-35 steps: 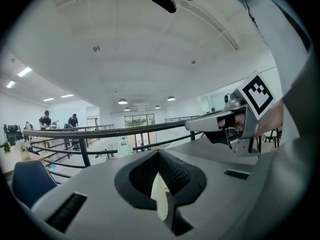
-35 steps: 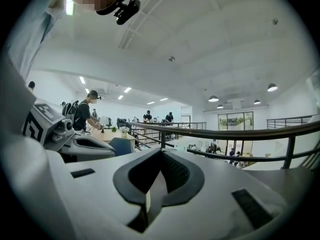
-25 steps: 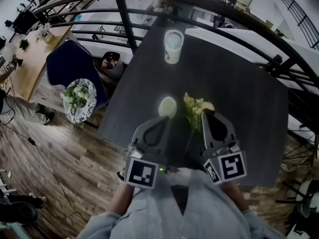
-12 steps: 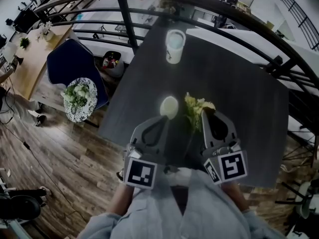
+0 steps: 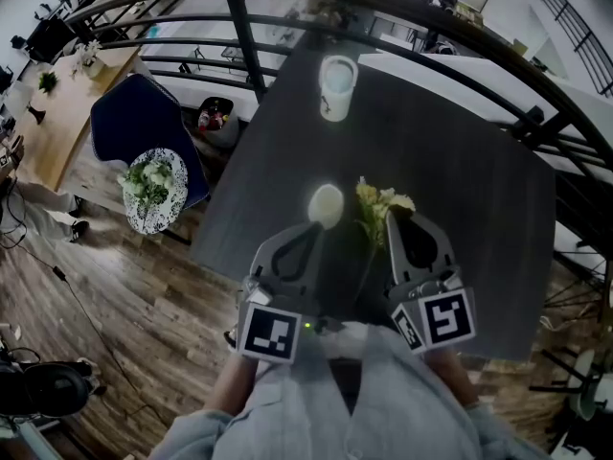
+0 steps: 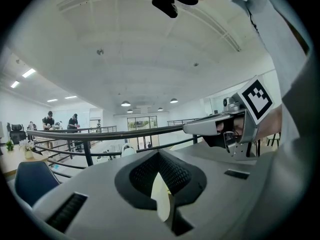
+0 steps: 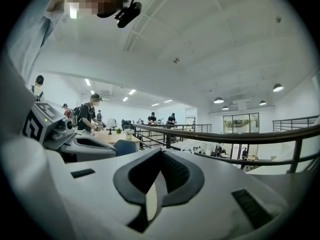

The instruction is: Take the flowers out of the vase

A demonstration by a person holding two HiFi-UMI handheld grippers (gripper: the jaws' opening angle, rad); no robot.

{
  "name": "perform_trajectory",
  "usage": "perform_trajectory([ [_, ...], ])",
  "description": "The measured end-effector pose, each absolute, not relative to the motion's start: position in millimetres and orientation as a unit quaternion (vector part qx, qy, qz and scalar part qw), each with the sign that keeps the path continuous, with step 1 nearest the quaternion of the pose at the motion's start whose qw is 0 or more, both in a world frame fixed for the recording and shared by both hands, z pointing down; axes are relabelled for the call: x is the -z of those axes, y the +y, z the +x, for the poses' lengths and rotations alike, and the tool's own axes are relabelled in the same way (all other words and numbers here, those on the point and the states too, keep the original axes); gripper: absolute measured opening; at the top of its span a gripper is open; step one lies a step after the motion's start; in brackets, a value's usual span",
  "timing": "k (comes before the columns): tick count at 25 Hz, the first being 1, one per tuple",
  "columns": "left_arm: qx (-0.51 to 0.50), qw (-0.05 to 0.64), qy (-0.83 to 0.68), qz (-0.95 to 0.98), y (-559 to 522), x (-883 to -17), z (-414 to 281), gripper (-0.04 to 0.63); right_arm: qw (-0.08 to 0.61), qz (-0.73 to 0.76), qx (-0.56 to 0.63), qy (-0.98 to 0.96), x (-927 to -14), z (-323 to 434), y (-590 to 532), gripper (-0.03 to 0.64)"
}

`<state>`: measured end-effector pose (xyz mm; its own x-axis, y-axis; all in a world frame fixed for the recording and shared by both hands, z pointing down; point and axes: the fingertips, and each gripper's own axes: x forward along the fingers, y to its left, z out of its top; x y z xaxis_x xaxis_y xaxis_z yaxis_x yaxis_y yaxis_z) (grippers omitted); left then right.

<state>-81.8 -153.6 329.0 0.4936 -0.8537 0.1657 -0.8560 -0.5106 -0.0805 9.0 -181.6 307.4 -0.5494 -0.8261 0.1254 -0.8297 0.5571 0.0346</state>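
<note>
My left gripper (image 5: 311,228) and right gripper (image 5: 394,218) were both closed, empty, over the desk's (image 5: 469,161) near edge. The flowers (image 5: 381,205) lay on the desk between them, just right of the white vase (image 5: 326,202).

One counter (image 5: 460,190) carries two pale vessels, a cup (image 5: 335,86) and a vase (image 5: 324,204), plus one flower bunch (image 5: 381,205). A second bunch (image 5: 150,182) shows at mid-left. Two grippers: left gripper (image 5: 315,226), right gripper (image 5: 395,217).

A dark counter (image 5: 460,161) stands by a black metal railing (image 5: 244,41) on a wooden floor (image 5: 124,295), near a blue chair (image 5: 134,123).
</note>
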Motion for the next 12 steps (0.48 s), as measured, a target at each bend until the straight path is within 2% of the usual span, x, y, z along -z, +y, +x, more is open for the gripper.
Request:
perform_trajectory([
  [12,-0.091,0.004,-0.493,0.865,-154.5,-329.4,-81.2,0.000,0.070,0.472,-0.013,-0.879,-309.6,10.9,-182.6,-0.005],
])
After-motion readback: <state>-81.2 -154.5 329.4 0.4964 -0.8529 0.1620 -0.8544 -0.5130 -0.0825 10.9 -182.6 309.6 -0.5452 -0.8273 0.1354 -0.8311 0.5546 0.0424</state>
